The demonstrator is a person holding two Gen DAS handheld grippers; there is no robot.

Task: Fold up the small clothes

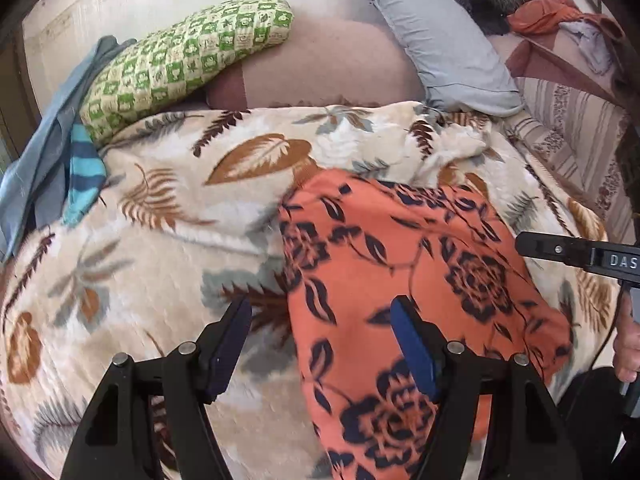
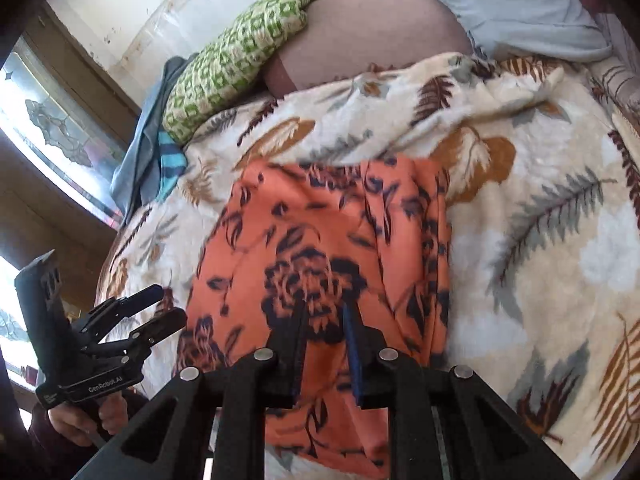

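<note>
Garment: orange flowered garment [image 1: 400, 248] lay spread on the leaf-print blanket [image 1: 160, 240] in the middle of the bed, long sides roughly straight, far end rumpled against a ridge in the blanket.
Why there: probably laid on the widest flat patch, so a fold could be made without snagging on the pillows.
Left hand-held gripper [image 1: 322, 306]: released, jaws spread wide, straddled the garment's left edge from above with one finger over the blanket and the other over the cloth; gripped nothing.
Reason for that spread: looked set to drop on the edge and take it.
Right hand-held gripper [image 2: 324, 304]: jaws drawn nearly together, only a narrow slit between; pointed down at the big dark flower near the garment's middle.
Grip on cloth: could not tell whether a pinch of fabric was caught or the fingers merely hung over it.
Stage: judged early; garment looked open and unfolded, no crease seen.
Surroundings: green pillow [image 1: 180, 60] and grey pillow [image 1: 436, 36] lay at the head of the bed, well apart from the garment; striped cloth [image 1: 82, 176] was bunched at the left edge, likely waiting its turn.
Risk: soft, lumpy blanket might let the thin fabric slide or drag along.
</note>
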